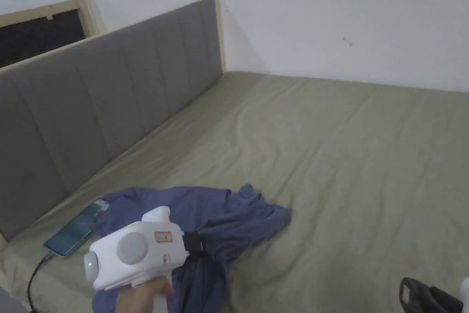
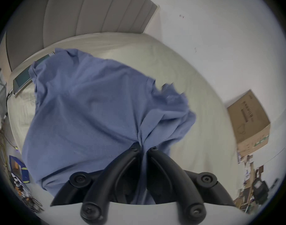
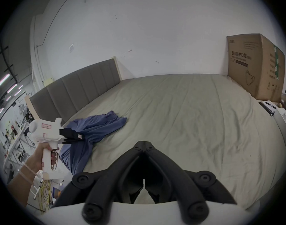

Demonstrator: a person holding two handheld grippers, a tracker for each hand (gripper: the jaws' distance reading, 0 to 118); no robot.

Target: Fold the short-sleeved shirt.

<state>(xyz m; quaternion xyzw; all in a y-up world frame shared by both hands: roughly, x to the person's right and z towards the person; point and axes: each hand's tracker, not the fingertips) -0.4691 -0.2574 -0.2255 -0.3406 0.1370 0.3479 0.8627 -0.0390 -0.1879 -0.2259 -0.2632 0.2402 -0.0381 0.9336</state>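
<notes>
1. The blue shirt [image 1: 215,222] lies bunched on the olive bed sheet [image 1: 348,153], near the grey headboard [image 1: 91,107] and at the bed's near edge; part of it hangs from the left gripper [image 2: 143,148], whose jaws pinch a gathered twist of the cloth.
2. The right gripper [image 3: 143,143] hovers over bare sheet, well apart from the shirt on the side away from the headboard; its jaws are pressed together with nothing between them.
3. The step in hand looks like lifting and spreading the shirt flat before any fold. To do it well, the left grip probably needs to sit on a seam or shoulder, not a mid-cloth bunch, and the right gripper should open and take a matching corner so the fabric can be pulled taut.
4. A phone [image 1: 75,229] with its cable lies beside the headboard, partly under the shirt's edge; dragging the cloth could snag it.
5. Away from the headboard the sheet is broad and open, good room for laying the shirt out. A cardboard box [image 3: 256,66] stands at the far end of the bed from the headboard, well apart.
</notes>
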